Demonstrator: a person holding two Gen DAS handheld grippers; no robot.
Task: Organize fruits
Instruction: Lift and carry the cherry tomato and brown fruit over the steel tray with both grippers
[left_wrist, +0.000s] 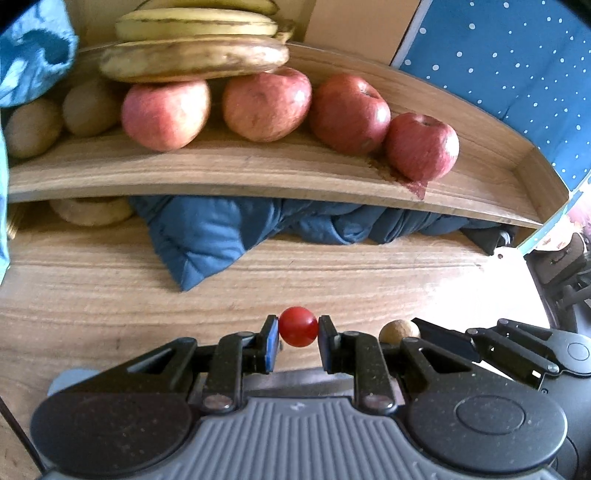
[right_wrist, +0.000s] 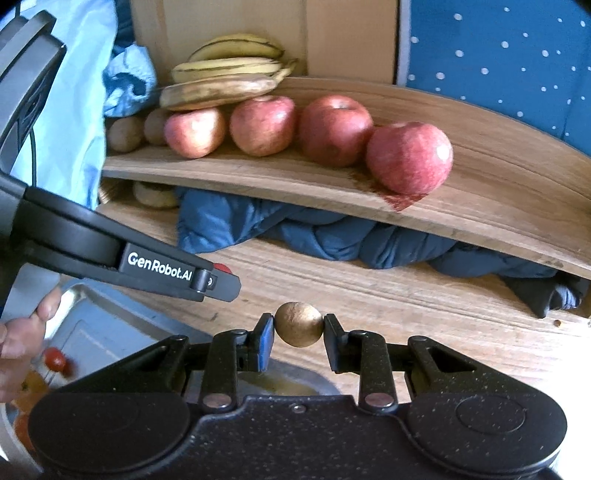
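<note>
My left gripper (left_wrist: 297, 328) is shut on a red cherry tomato (left_wrist: 297, 326) above the wooden table. My right gripper (right_wrist: 299, 326) is shut on a small round brown fruit (right_wrist: 298, 324), which also shows in the left wrist view (left_wrist: 398, 331) just right of the left gripper. A wooden shelf (left_wrist: 258, 173) ahead holds a row of red apples (left_wrist: 266, 105), kiwis (left_wrist: 88, 107) at its left end and bananas (left_wrist: 192, 59) on top. The right wrist view shows the same apples (right_wrist: 334, 129), bananas (right_wrist: 221, 86) and the left gripper's arm (right_wrist: 159, 267).
A metal tray (right_wrist: 99, 325) lies low at the left in the right wrist view, with another cherry tomato (right_wrist: 55, 360) and orange fruit in it. A blue quilted cloth (left_wrist: 229, 236) is stuffed under the shelf. A dotted blue fabric (left_wrist: 517, 66) hangs at the right.
</note>
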